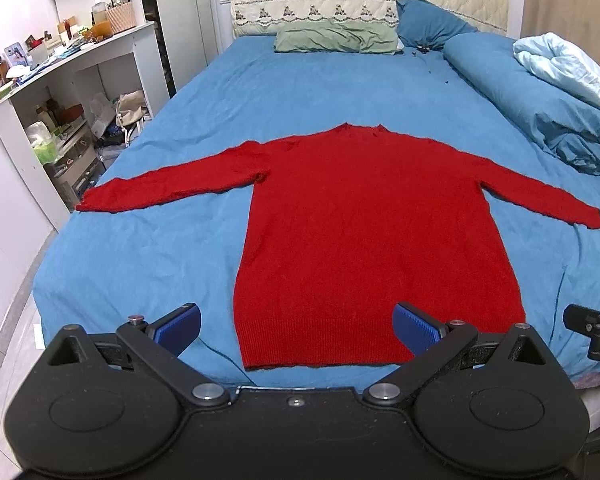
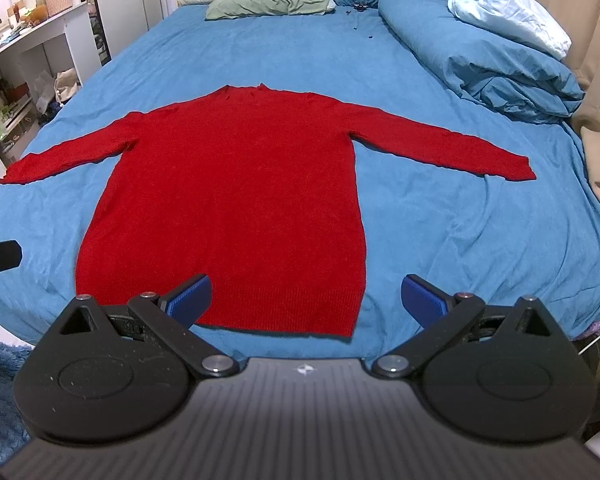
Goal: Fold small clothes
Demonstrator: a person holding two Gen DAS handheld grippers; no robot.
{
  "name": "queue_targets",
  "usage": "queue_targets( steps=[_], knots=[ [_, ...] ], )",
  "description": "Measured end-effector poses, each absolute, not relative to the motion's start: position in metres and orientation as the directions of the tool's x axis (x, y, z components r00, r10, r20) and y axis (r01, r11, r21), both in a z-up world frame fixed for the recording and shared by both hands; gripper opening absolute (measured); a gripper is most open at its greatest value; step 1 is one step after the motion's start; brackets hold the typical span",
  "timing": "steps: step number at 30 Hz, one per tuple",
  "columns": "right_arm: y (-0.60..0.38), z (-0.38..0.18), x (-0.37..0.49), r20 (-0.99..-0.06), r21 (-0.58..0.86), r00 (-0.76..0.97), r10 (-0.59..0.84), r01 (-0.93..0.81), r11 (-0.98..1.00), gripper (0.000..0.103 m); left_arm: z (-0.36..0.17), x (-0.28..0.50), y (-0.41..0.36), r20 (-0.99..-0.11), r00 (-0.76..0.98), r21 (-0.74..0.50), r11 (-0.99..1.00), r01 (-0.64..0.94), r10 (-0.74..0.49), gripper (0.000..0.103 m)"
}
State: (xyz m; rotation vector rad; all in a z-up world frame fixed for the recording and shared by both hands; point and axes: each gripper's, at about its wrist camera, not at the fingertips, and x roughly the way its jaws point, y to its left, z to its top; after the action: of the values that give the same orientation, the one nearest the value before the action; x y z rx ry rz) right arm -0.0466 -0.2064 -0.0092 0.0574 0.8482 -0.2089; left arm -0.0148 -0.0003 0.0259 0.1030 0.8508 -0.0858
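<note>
A red long-sleeved sweater (image 1: 364, 232) lies flat on the blue bed sheet (image 1: 148, 256), both sleeves spread out sideways, its hem nearest to me. It also shows in the right wrist view (image 2: 236, 200). My left gripper (image 1: 298, 330) is open and empty, held above the hem's left corner. My right gripper (image 2: 306, 298) is open and empty, held above the hem's right corner. The right gripper's edge shows at the far right of the left wrist view (image 1: 596, 332).
A rolled blue duvet (image 1: 540, 112) with a pale blue blanket (image 2: 508, 12) lies along the bed's right side. A green pillow (image 1: 336, 38) and a blue pillow (image 1: 428, 22) sit by the headboard. White shelves (image 1: 60, 92) stand left of the bed.
</note>
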Motion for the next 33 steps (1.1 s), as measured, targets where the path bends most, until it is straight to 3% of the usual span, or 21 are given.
queue_targets(
  steps=[9,17,26,33],
  knots=[
    [-0.245,0.027,-0.053,-0.659,0.014,0.713,-0.241,0.333,0.943,0.103,0.084,0.010,-0.026,-0.637,0.764,0.087,0.975,0.206,-0.105,0.103],
    [-0.339,0.053,-0.034,-0.600,0.085,0.708,-0.373,0.520,0.850,0.103,0.113,0.097,-0.080,-0.580,0.775,0.041,0.942,0.333,-0.249,0.103],
    [-0.454,0.003,0.021,-0.588,0.168,0.658,-0.471,0.668,0.725,0.103,0.067,0.229,-0.172,-0.624,0.700,0.047,0.878,0.476,-0.347,0.103],
    [-0.542,-0.074,0.079,-0.616,0.298,0.643,-0.455,0.725,0.621,0.103,-0.012,0.325,-0.231,-0.696,0.598,-0.046,0.856,0.515,-0.397,0.103]
  ],
)
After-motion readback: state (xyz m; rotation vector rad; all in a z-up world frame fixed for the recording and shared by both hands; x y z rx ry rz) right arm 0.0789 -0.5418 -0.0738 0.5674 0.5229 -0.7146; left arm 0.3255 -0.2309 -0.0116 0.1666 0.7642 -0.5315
